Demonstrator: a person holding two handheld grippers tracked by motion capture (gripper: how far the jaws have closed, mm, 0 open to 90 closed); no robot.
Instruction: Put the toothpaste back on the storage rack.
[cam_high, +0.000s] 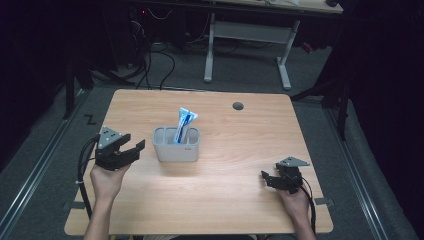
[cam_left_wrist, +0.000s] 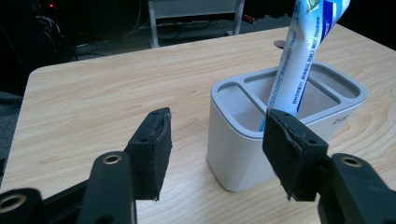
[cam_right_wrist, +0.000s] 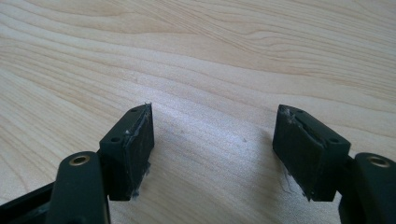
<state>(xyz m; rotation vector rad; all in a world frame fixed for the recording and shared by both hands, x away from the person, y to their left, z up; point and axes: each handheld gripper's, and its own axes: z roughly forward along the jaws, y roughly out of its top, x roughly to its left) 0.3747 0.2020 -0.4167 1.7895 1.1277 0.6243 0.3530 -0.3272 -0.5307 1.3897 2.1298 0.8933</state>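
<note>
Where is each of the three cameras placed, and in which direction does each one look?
High view: above the person's side, looking forward and down on the table; both forearms, left gripper and right gripper show.
Left gripper view: on the left gripper, looking along its open jaws at the white holder with the blue-white tube.
Right gripper view: on the right gripper, looking down at bare wood between open jaws.
Shared: high and left gripper views both show holder and tube.

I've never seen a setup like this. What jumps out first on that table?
A blue-and-white tube stands tilted in a grey divided holder near the middle of the wooden table. The left gripper sits just left of the holder with open jaws pointed at it, and the right gripper rests near the right front edge, jaws open.
</note>
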